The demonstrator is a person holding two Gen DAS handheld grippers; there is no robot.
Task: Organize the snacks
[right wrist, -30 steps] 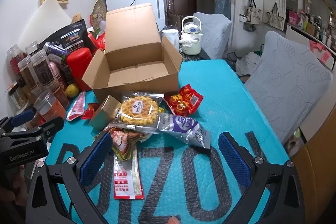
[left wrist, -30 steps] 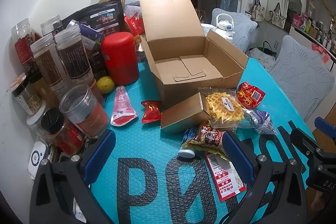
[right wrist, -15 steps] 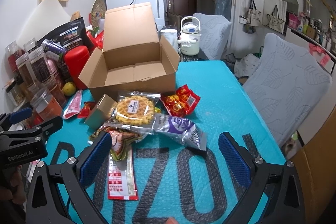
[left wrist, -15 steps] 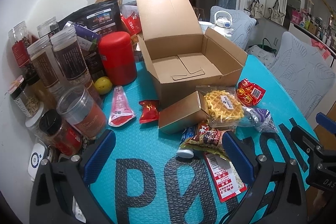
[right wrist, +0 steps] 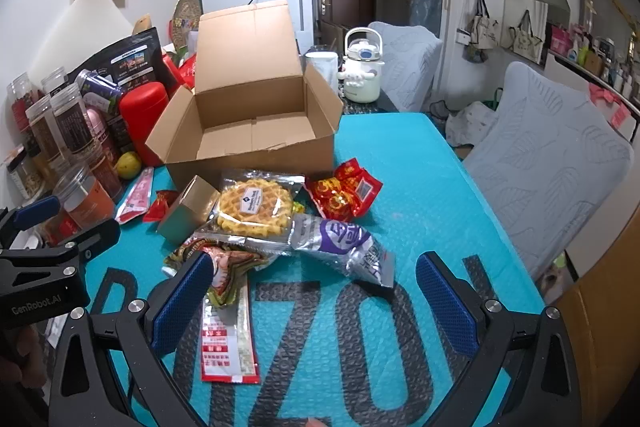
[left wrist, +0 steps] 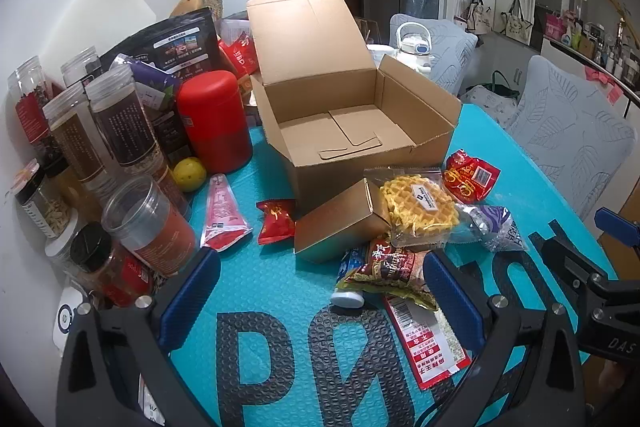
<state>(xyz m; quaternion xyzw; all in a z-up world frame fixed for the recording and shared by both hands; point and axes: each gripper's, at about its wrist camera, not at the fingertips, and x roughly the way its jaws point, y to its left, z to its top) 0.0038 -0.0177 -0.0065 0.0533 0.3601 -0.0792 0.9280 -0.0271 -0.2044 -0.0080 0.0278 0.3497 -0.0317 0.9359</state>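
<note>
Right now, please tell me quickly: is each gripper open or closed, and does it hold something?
Left gripper: open, holding nothing.
Right gripper: open, holding nothing.

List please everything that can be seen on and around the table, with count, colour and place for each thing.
cardboard box: 1, brown, open and empty, middle of the table
small carton: 1, gold, lying in front of the box
waffle pack: 1, yellow in clear wrap, right of the carton
red snack bag: 1, right of the waffle
silver-purple bag: 1, near edge of the pile
long red-white packet: 1, flat, nearest the cameras
pink pouch: 1, left of the box
canister: 1, red, left of the box
jars: several, clear, far left
mat: 1, teal, covering the table
left tongs: 1, blue pads, open
right tongs: 1, blue pads, open
</note>
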